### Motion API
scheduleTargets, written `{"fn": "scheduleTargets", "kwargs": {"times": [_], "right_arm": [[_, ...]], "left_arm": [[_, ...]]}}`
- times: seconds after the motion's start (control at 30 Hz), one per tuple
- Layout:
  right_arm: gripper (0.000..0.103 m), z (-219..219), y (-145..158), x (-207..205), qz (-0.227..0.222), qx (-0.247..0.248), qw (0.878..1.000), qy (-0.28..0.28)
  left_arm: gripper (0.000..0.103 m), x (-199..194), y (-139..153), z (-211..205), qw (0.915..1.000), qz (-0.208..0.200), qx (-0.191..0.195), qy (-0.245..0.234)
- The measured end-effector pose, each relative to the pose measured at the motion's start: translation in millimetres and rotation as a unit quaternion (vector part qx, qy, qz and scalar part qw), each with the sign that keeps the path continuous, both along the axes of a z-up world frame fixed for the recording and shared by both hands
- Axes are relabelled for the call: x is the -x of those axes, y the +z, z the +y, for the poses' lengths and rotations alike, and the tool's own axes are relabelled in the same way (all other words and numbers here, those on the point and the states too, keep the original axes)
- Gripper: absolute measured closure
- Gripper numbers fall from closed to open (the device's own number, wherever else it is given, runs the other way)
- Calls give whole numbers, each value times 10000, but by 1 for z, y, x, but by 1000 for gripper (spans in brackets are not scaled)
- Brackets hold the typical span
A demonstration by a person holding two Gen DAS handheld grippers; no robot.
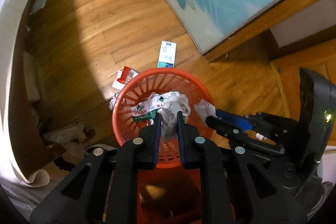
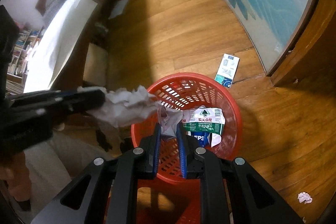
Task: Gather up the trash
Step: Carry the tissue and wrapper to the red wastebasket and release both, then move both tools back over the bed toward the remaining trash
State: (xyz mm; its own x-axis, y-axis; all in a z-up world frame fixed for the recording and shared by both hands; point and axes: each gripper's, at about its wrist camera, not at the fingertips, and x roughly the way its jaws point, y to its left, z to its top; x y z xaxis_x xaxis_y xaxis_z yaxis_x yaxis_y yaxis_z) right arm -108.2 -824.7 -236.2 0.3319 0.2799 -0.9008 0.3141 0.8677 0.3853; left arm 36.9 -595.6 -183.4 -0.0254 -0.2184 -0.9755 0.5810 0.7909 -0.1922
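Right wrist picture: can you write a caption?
Right claw and left claw each hold crumpled paper over the red basket.

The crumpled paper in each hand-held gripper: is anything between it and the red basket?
Nothing visible. The left hand-held gripper and right hand-held gripper each pinch crumpled paper above the open red basket.

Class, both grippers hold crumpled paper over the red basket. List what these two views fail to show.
- Red slatted plastic basket: near rim hidden behind left gripper, left wrist view.
- Blue Pepsi can: half-buried under green-labelled wrapper, right wrist view.
- Left gripper's crumpled white paper: blurred, right wrist view.
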Motion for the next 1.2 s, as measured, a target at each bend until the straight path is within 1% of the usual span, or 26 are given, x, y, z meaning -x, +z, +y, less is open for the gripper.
{"fn": "scheduleTargets", "kwargs": {"times": [0.13, 0.27, 0.33, 0.4, 0.43, 0.5, 0.57, 0.63, 0.73, 0.83, 0.9, 0.97, 1.0, 1.07, 1.1, 1.13, 1.17, 1.2], "right_arm": [[86, 6, -7, -11, 12, 1, 10000, 36], [86, 10, -14, -13, 65, -35, 10000, 13], [81, 11, -16, -14, 102, -10, 9999, 15], [77, 12, -14, -12, 131, 61, 9999, 24], [73, 11, -14, -12, 131, 80, 9999, 13], [69, 11, -12, -10, 136, 150, 9998, -6], [69, 11, -11, -10, 131, 186, 9997, 4], [69, 11, -9, -10, 137, 200, 9997, 3], [66, 10, -5, -9, 122, 257, 9996, -19], [64, 10, 3, -9, 64, 292, 9996, -29], [62, 9, 11, -8, -24, 308, 9995, -35], [58, 10, 20, -8, -135, 357, 9993, -14], [54, 12, 27, -10, -197, 389, 9990, 16], [53, 16, 38, -15, -297, 407, 9987, 77], [53, 19, 45, -19, -361, 422, 9984, 134], [49, 25, 53, -24, -425, 470, 9978, 199], [46, 31, 60, -29, -492, 521, 9970, 289], [42, 42, 69, -36, -586, 582, 9957, 425]], "left_arm": [[88, 4, -10, -9, 9996, 23, -236, -129], [88, 4, -9, -7, 9996, 82, -270, -58], [88, 5, -7, -5, 9996, 103, -279, -14], [86, 4, -9, -3, 9991, 76, -418, 54], [85, 3, -10, -3, 9990, 79, -442, 77], [78, 3, -10, -3, 9989, 66, -451, 102], [64, 3, -10, -3, 9989, 43, -458, 111], [60, 3, -9, -3, 9989, 27, -447, 109], [60, 3, -8, -3, 9991, 27, -396, 121], [60, 2, -3, -1, 9995, 10, -261, 169], [60, -1, 6, 2, 9997, -43, -69, 250], [60, -6, 25, 10, 9985, -192, 291, 431], [60, -9, 34, 14, 9972, -282, 452, 523], [60, -15, 64, 31, 9914, -663, 831, 760], [60, -19, 89, 50, 9842, -1022, 1086, 955], [57, -21, 105, 64, 9781, -1261, 1239, 1099], [48, -24, 126, 87, 9685, -1576, 1423, 1299], [42, -27, 143, 110, 9589, -1850, 1572, 1472]]}}
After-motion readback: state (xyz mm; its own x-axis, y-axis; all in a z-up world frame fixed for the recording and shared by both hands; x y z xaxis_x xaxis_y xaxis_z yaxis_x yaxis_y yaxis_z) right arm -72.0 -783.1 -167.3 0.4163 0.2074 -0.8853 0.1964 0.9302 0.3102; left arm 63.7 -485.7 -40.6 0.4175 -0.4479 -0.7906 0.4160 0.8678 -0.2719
